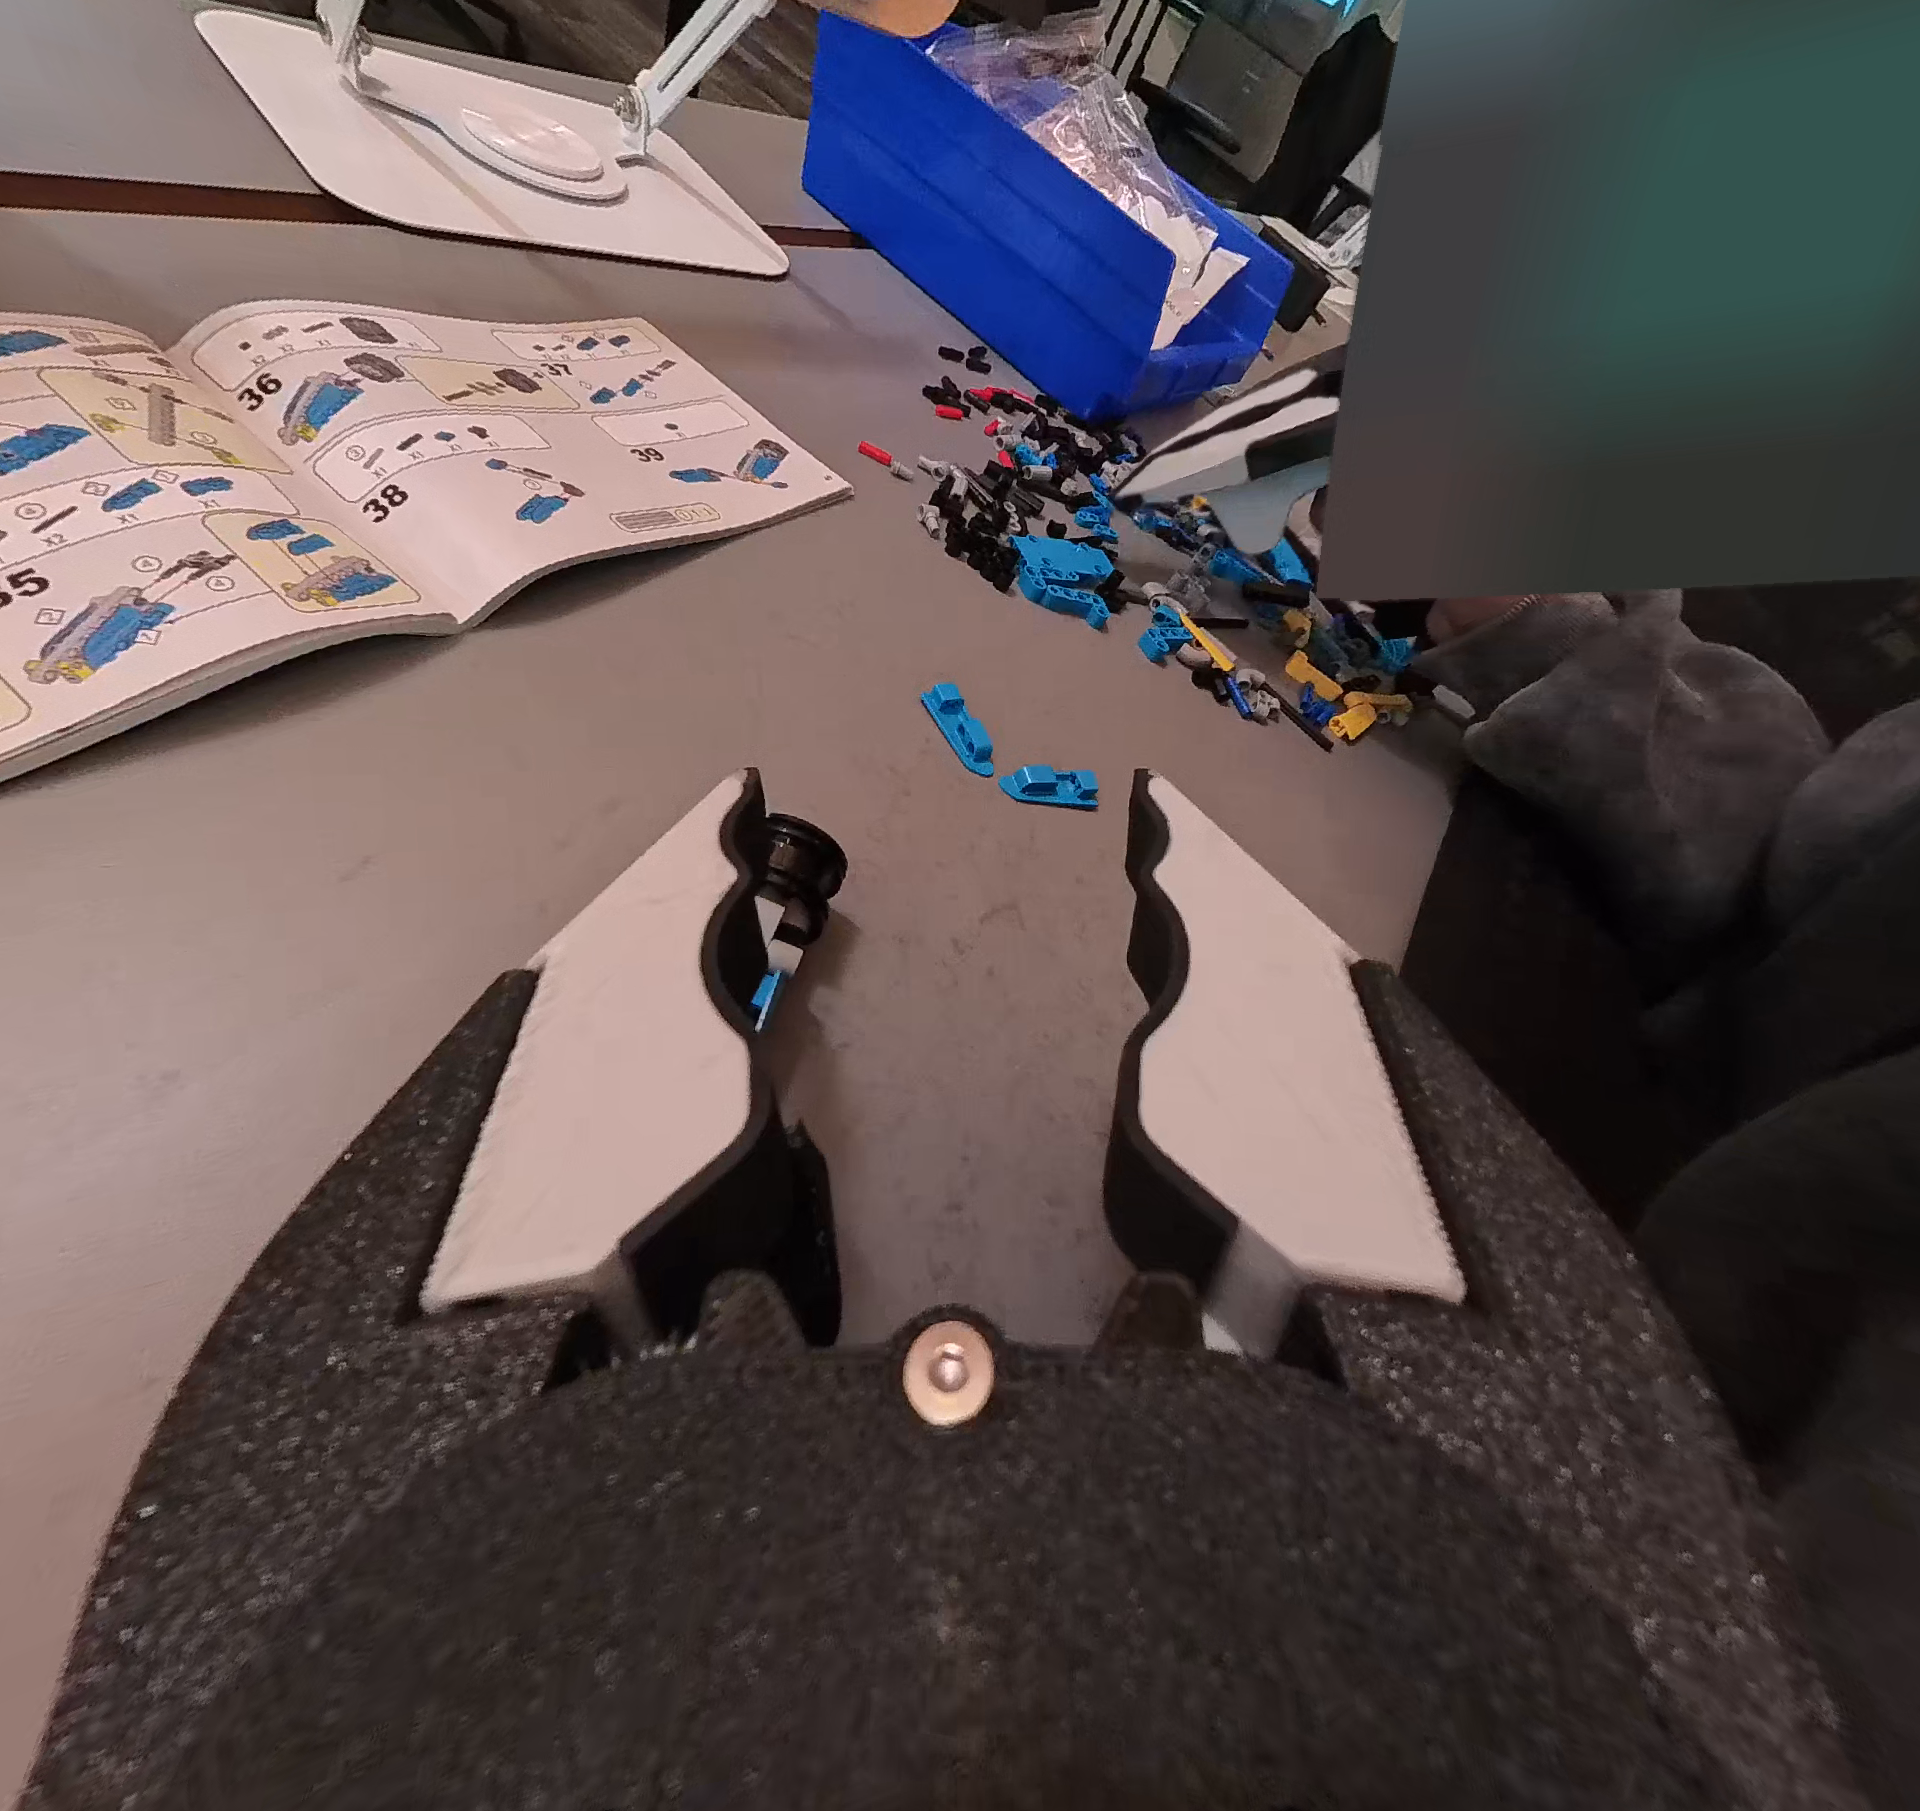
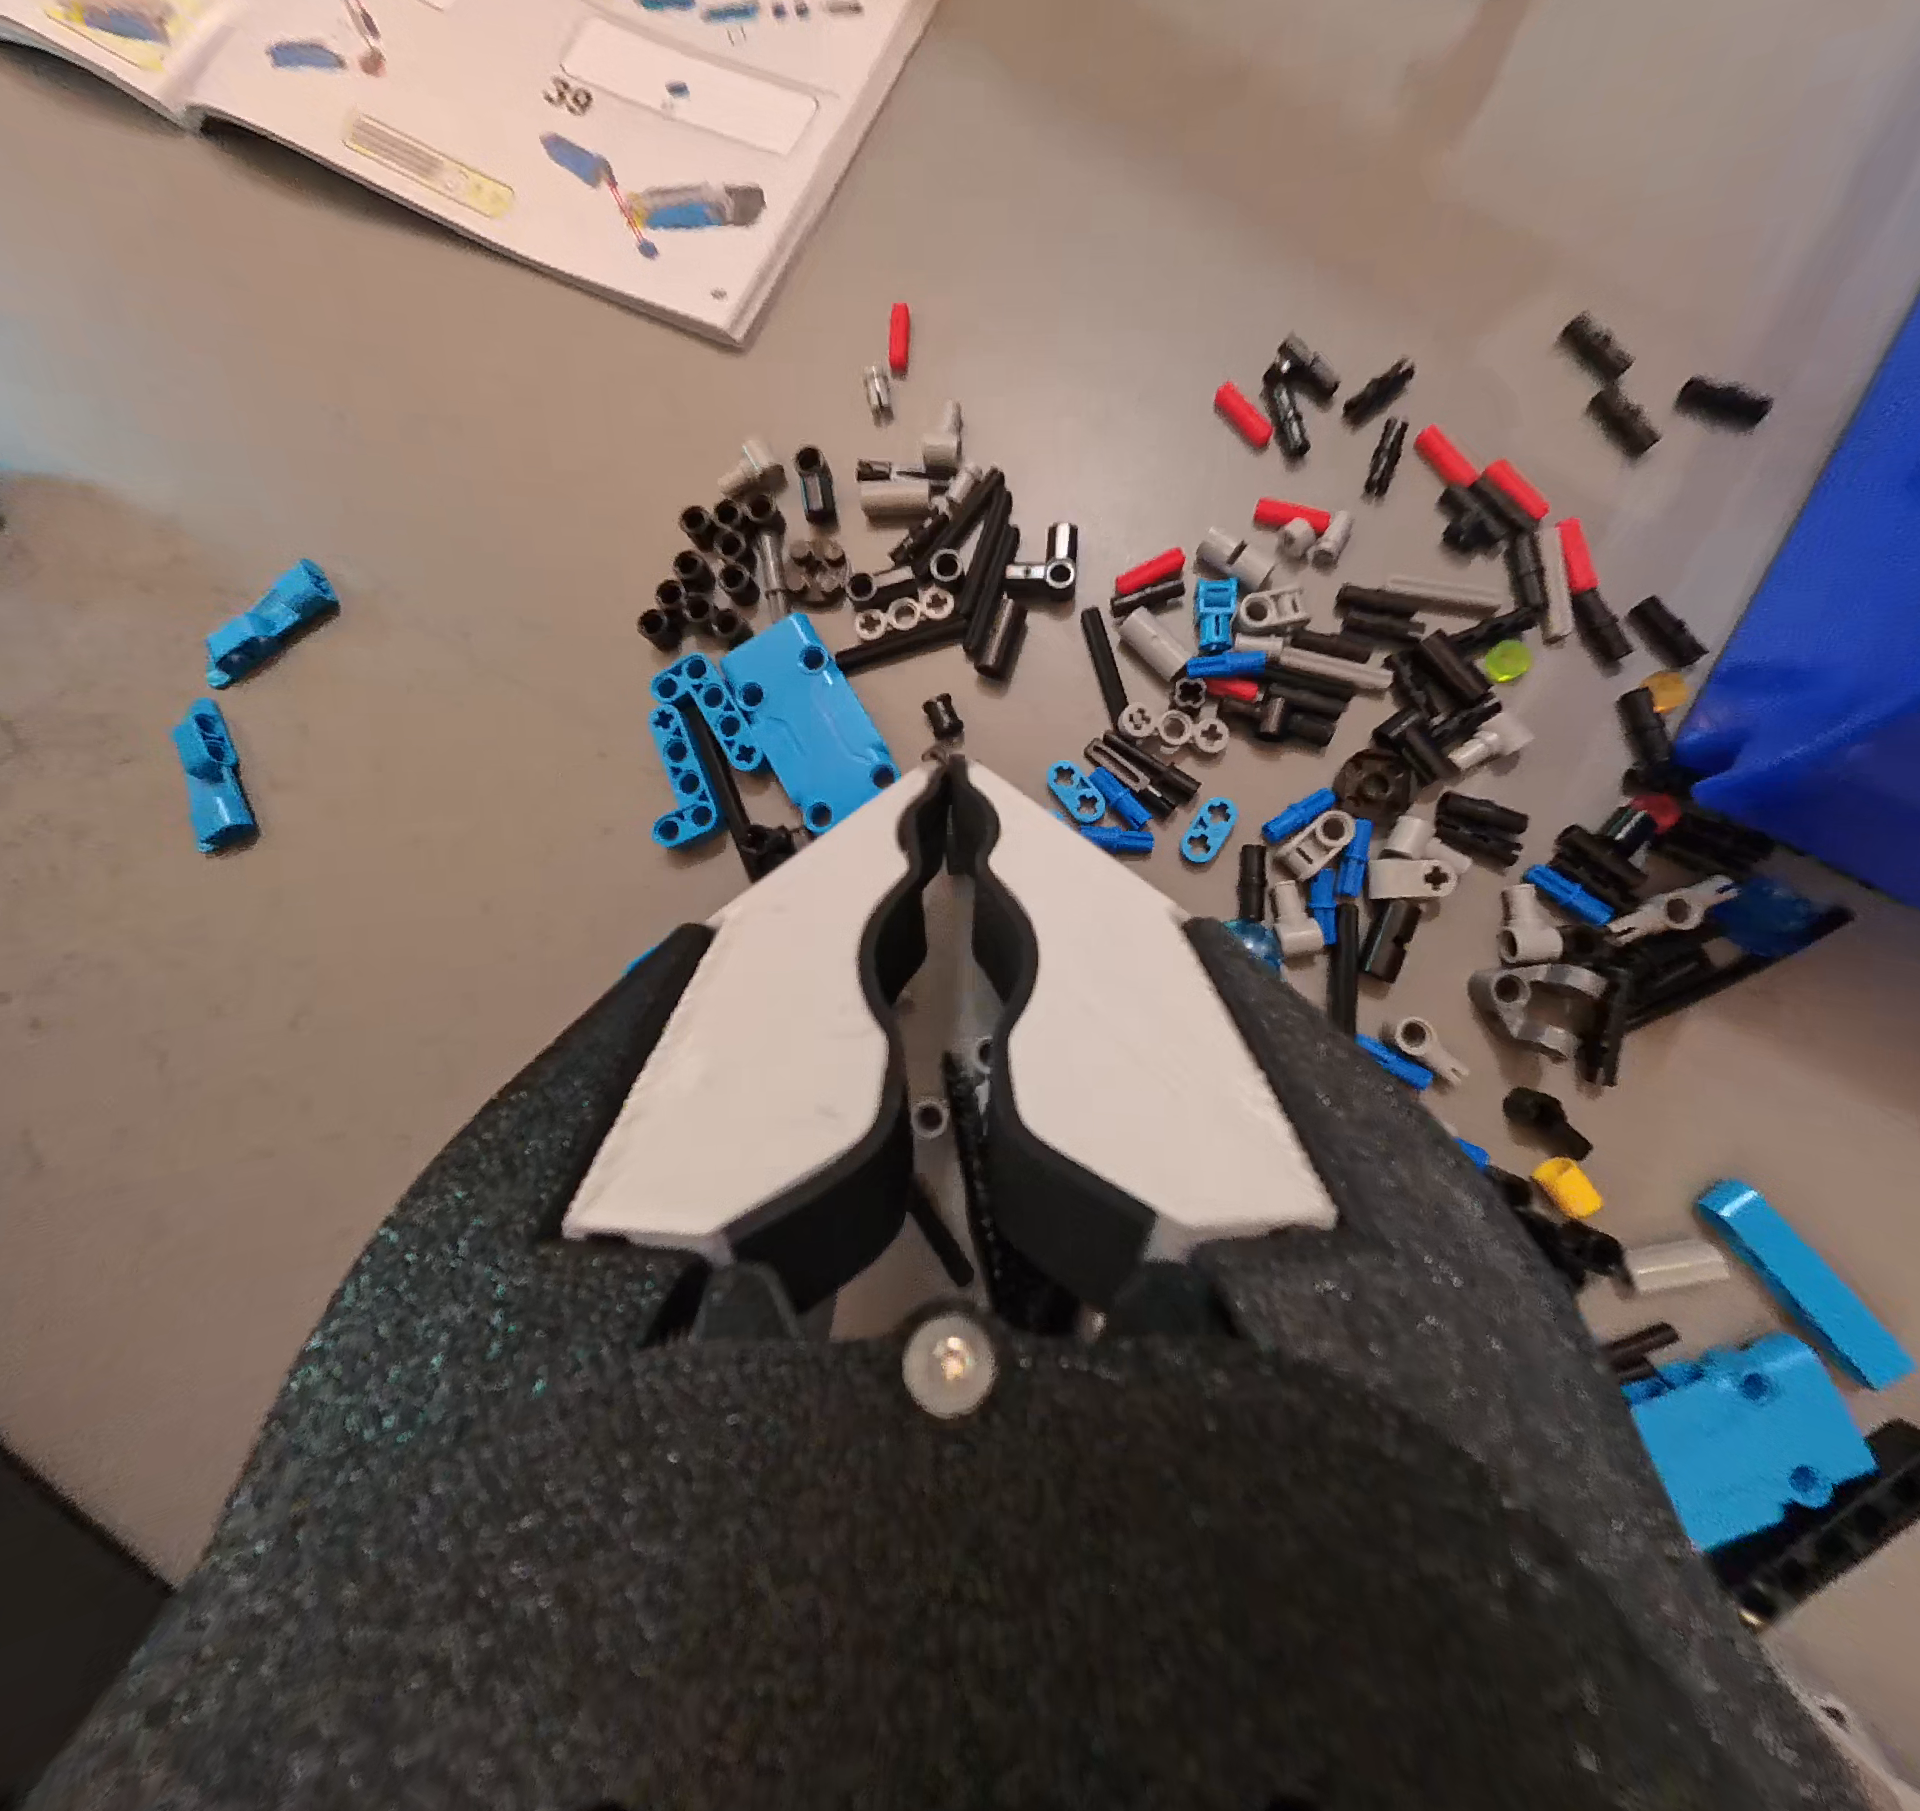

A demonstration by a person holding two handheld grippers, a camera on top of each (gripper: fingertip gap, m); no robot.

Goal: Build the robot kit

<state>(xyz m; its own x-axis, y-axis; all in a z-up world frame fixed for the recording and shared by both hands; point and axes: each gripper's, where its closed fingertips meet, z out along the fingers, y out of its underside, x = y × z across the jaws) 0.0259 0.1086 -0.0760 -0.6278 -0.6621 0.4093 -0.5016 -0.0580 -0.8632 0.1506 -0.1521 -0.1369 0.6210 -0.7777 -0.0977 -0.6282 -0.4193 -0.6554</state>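
My left gripper (image 1: 945, 785) is open wide, low over the grey table (image 1: 520, 930). A small black wheel-like part (image 1: 800, 852) with grey and blue bits on it lies against the inside of the left finger (image 1: 644, 930); the right finger stands well clear of it. Two light blue pieces (image 1: 956, 727) (image 1: 1049, 785) lie just ahead of the fingertips. My right gripper (image 2: 948, 774) is shut over a heap of small building parts (image 2: 1299, 670). A short black pin (image 2: 943, 714) lies just beyond its tips, and a light blue panel (image 2: 805, 722) lies to their left.
An open instruction booklet (image 1: 416, 473) (image 2: 582, 99) lies at the left. A blue bin (image 1: 1018, 223) (image 2: 1839, 670) stands at the back right, with a white stand (image 1: 468, 151) behind the booklet. Two blue pieces (image 2: 270, 618) (image 2: 213, 774) lie left; a blue assembly (image 2: 1756, 1429) lies lower right. The gap from one gripper's tips to the other's is roughly 30 cm.
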